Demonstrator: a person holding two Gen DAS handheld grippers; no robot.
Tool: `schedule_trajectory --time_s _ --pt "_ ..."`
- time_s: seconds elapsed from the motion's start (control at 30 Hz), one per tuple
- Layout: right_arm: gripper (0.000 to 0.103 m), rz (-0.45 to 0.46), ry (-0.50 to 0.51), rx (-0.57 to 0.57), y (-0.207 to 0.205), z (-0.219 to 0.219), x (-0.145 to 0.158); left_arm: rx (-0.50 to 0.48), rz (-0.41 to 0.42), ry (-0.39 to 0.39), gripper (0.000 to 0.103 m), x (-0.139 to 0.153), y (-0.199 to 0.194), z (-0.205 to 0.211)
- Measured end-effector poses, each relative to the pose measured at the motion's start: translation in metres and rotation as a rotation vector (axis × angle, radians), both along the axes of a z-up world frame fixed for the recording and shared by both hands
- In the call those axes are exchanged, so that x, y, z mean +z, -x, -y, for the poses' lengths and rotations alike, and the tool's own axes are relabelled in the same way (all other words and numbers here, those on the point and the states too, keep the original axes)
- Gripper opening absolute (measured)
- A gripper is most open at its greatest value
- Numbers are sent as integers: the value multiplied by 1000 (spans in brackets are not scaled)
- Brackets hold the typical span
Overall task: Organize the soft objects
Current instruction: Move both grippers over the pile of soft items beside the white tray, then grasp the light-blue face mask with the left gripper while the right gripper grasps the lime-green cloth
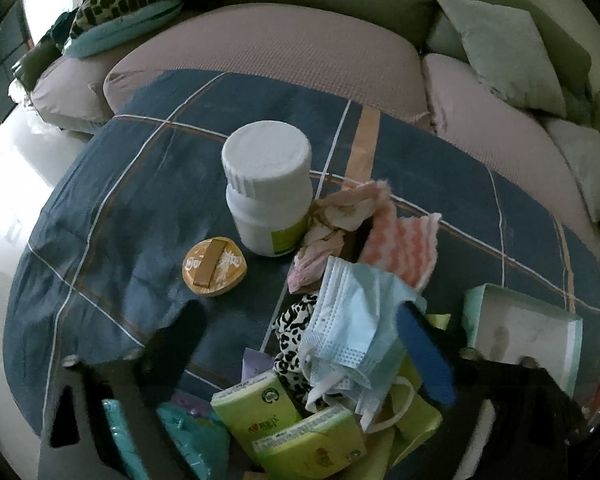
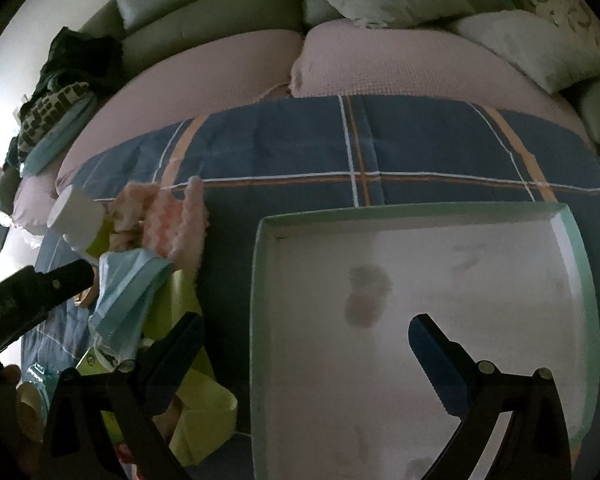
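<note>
Left gripper point(image 1: 300, 328) jaws apart over face mask point(image 1: 352, 320) at cloth's near edge | right gripper point(image 2: 304, 344) apart above empty tray point(image 2: 380, 216) | next: likely pinch mask.

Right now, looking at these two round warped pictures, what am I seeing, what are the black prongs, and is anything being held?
Each picture comes from a fisheye camera on a hand-held gripper; a person carries one in each hand. The prongs are gripper fingers. The left gripper hangs open over a pile on a plaid cloth: a blue face mask, a pink cloth, green tissue packs, plus a white bottle. The right gripper is open above an empty tray. Nothing is held.
</note>
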State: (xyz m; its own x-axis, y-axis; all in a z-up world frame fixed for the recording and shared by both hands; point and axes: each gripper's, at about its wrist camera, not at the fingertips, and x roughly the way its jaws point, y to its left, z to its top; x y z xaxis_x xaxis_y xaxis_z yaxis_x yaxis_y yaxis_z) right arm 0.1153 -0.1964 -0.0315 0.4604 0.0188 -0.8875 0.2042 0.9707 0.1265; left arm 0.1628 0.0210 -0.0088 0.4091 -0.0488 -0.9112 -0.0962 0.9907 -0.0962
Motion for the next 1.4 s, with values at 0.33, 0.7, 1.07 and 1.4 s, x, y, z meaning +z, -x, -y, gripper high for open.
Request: schedule_trajectory --time_s 0.33,0.7,1.07,1.4 --pt "103 12 -4 -29 5 6 4 -77 -17 -3 80 -8 1 17" --pt "103 1 15 -72 9 17 2 -167 -33 -58 80 -18 1 48" --pt "103 -1 8 -82 10 21 1 -180 -5 -121 62 -29 -3 62" --pt "103 -6 7 -80 9 23 1 -155 4 -89 35 -26 -5 52"
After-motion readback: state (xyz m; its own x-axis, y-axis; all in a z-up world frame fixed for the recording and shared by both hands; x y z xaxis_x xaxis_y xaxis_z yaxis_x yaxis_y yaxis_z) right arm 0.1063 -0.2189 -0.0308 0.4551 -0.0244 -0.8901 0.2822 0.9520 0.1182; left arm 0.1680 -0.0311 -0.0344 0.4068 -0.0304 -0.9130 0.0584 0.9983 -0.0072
